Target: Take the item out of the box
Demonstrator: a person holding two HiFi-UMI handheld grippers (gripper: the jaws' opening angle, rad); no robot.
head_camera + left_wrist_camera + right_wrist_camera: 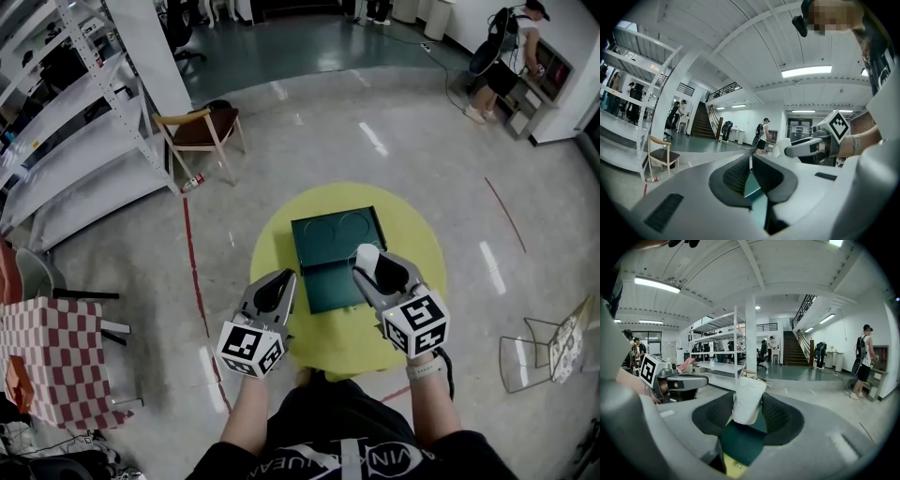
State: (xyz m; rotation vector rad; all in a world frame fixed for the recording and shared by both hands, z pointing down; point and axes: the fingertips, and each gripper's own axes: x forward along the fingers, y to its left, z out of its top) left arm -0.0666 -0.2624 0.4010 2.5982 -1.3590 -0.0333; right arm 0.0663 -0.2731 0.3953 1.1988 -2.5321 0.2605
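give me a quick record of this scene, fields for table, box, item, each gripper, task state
table: round yellow table
box: dark green box, lid open, lying flat on the table
item: white pouch, out of the box, held over its right side
right gripper: closed on the white pouch
left gripper: jaws together, nothing between them, at the box's near left corner
task state: pouch is out of the box, not yet set down

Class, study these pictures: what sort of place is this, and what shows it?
Probably a large workshop or lab hall: white metal shelving, a staircase to an upper level, polished concrete floor.
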